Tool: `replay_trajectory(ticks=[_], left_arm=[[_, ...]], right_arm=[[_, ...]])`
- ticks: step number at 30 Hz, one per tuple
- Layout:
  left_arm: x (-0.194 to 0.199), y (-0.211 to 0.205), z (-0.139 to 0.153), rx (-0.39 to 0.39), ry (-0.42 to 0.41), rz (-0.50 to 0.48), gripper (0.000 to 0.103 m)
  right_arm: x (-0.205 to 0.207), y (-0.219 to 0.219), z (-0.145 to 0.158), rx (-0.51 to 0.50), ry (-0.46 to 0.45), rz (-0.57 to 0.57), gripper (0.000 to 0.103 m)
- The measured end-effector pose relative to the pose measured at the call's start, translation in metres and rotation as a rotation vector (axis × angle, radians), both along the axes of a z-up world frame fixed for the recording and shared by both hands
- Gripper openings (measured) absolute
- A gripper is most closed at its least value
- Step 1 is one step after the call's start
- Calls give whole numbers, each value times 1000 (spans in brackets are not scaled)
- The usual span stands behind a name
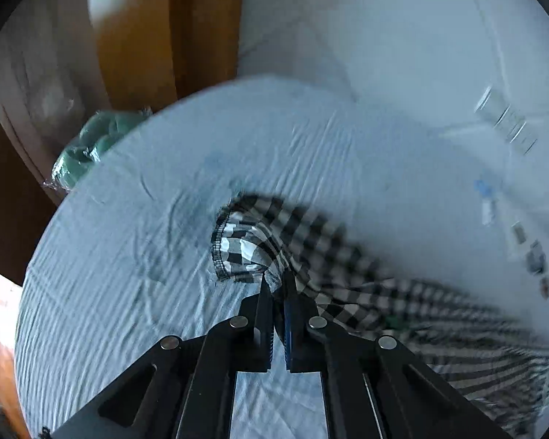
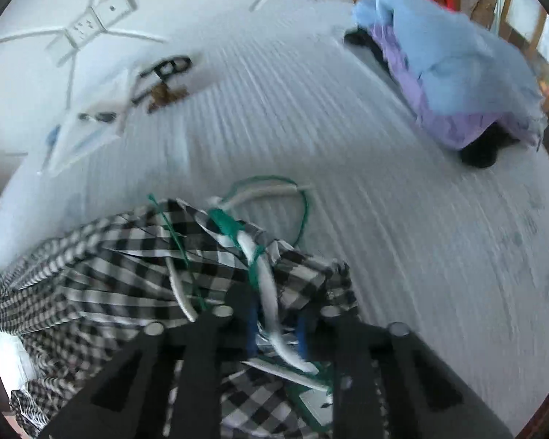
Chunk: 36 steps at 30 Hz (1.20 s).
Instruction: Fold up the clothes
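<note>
Pale blue striped cotton covers the bed [image 1: 135, 219] that fills both of my wrist views, wrinkled and lit from one side. Across it lies the black-and-white checked garment [image 1: 347, 256], stretched between my two tools and blurred along its length. At the far right corner of the bed, in my right view, sits a pile of light blue and lilac clothes [image 2: 454, 69] over something black. Off the bed's left edge, in my left view, I see a green bundle in clear plastic [image 1: 88, 146] against a wooden frame.

My left gripper [image 1: 279, 285] is clenched on a hemmed edge of the checked cloth, which bunches up just ahead of the tips. My right gripper [image 2: 274, 325] is pinched on the other end of the garment, where a white drawstring [image 2: 267, 285] with green trim runs between its blue-padded fingers [image 2: 250, 325]. A thin green cord [image 2: 303, 216] loops onto the sheet beyond.
</note>
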<state>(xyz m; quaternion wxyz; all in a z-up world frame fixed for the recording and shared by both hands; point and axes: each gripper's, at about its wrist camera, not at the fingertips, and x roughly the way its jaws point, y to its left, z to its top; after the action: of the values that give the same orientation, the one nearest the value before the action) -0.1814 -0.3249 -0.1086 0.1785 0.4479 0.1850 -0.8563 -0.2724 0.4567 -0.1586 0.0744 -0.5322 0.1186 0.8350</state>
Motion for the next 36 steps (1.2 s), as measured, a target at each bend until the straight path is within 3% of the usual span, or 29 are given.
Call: replay_trajectory(ticks=[9, 13, 17, 22, 28, 30, 31, 32, 33, 36], left_arm=[[126, 20, 159, -50, 312, 25, 4], [147, 14, 195, -40, 326, 68, 4], [120, -5, 171, -13, 225, 117, 4], [37, -30, 98, 0, 66, 151, 4], [-53, -41, 26, 5, -13, 126, 6], [-68, -42, 12, 23, -31, 103, 21], [-76, -43, 5, 31, -41, 91, 47], [-82, -42, 0, 25, -50, 77, 80], [-82, -39, 0, -1, -56, 62, 90], [-70, -31, 12, -63, -58, 11, 94]], right_arm=[[60, 45, 54, -183, 202, -30, 12], [70, 61, 64, -233, 219, -29, 12], [49, 58, 57, -247, 173, -5, 12], [3, 40, 35, -214, 90, 1, 12], [-42, 46, 8, -198, 66, -91, 12], [-54, 46, -1, -169, 52, -104, 12], [-59, 45, -7, -161, 44, -103, 12], [-62, 44, -11, -158, 39, -105, 13], [-63, 44, -13, -156, 36, -108, 16], [-64, 44, -16, -140, 40, -124, 54]])
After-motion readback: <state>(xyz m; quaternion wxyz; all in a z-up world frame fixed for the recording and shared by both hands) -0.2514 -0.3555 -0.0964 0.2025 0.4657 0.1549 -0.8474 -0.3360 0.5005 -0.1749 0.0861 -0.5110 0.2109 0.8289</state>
